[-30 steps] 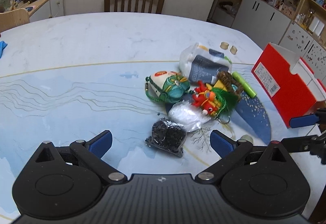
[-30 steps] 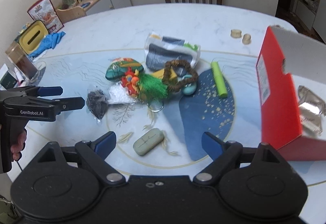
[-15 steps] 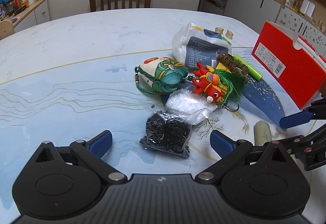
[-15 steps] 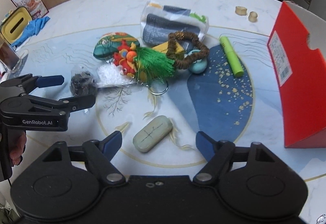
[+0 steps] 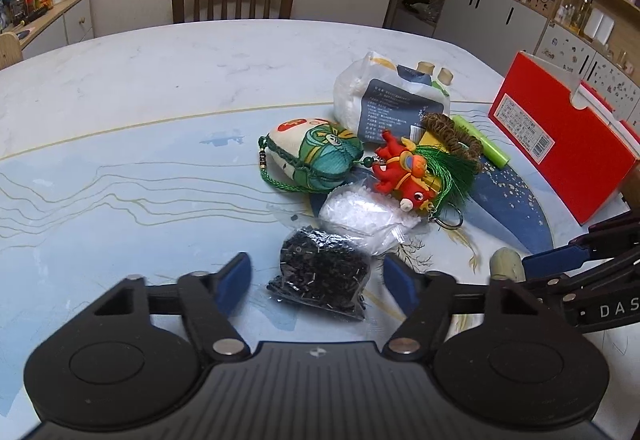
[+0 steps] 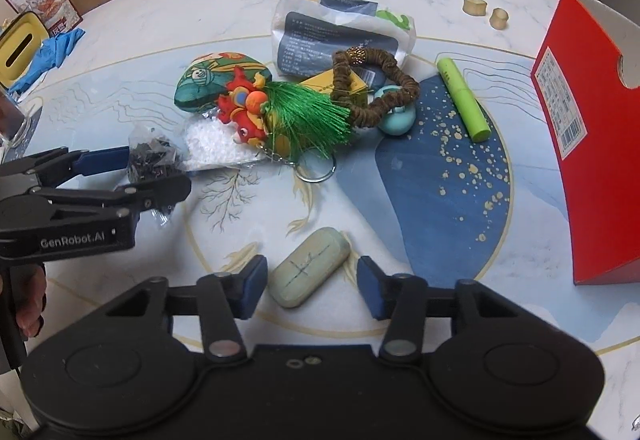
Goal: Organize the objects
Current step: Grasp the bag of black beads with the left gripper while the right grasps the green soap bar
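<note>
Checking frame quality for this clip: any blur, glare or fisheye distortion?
Left wrist view: sharp; table edge bows from fisheye; dim room behind. Right wrist view: mostly sharp, brighter; red box curves at the frame edge; soft sheen on the table, no harsh glare.

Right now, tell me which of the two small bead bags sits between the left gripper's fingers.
The black bag: it lies between the open left gripper fingers, while the white bag sits just beyond it, under the red toy.

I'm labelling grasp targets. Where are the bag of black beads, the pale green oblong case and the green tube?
bag of black beads (image 5: 322,272): left wrist view, middle of the bag.
pale green oblong case (image 6: 308,267): right wrist view, centre of its top face.
green tube (image 6: 463,99): right wrist view, mid-length of the barrel.
</note>
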